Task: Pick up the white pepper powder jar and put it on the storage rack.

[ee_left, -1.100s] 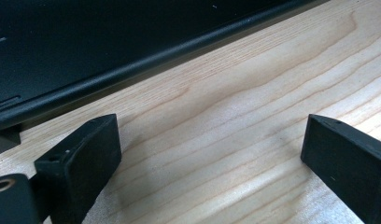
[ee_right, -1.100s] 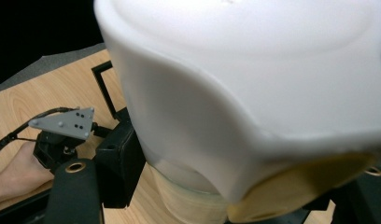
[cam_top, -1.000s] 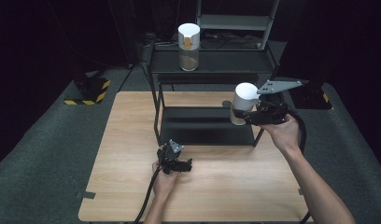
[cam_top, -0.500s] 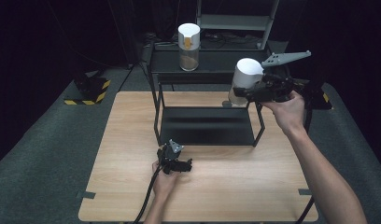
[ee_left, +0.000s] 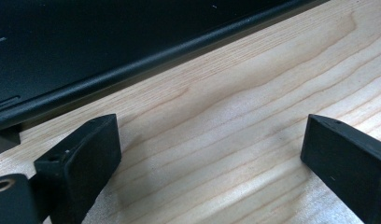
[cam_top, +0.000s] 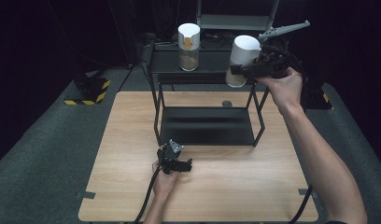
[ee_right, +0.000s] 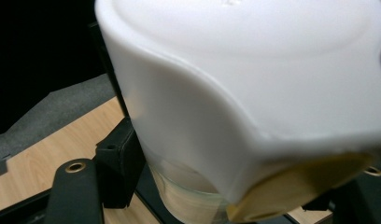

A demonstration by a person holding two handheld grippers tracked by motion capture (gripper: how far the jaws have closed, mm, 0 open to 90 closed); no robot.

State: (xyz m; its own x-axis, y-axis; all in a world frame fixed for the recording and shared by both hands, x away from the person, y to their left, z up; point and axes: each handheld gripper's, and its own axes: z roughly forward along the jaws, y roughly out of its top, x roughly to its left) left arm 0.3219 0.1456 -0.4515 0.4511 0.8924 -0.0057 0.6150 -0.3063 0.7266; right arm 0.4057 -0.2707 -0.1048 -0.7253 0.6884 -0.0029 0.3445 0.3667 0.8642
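Note:
A glass jar with a white lid [cam_top: 243,55] hangs tilted at the right end of the black rack's top shelf [cam_top: 207,74], and my right gripper [cam_top: 237,71] is shut on its glass body. In the right gripper view the jar's lid [ee_right: 254,70] looms close, with a yellow tab [ee_right: 291,191] at its lower edge and one black finger [ee_right: 116,168] pressed against the glass. A second white-lidded jar [cam_top: 189,39] stands upright on the top shelf's left part. My left gripper [cam_top: 178,164] rests open on the wooden table [cam_top: 235,186] just before the rack, nothing between its fingers [ee_left: 86,154].
The rack's lower shelf [cam_top: 205,126] is bare. A small dark disc [cam_top: 227,103] lies on the table behind the rack. A yellow-and-black striped block [cam_top: 88,91] sits on the floor at the left, and a grey stand [cam_top: 235,21] rises behind the rack.
My right gripper has raised the jar from beside the rack's middle height up and back to the level of the top shelf. The left gripper has stayed put.

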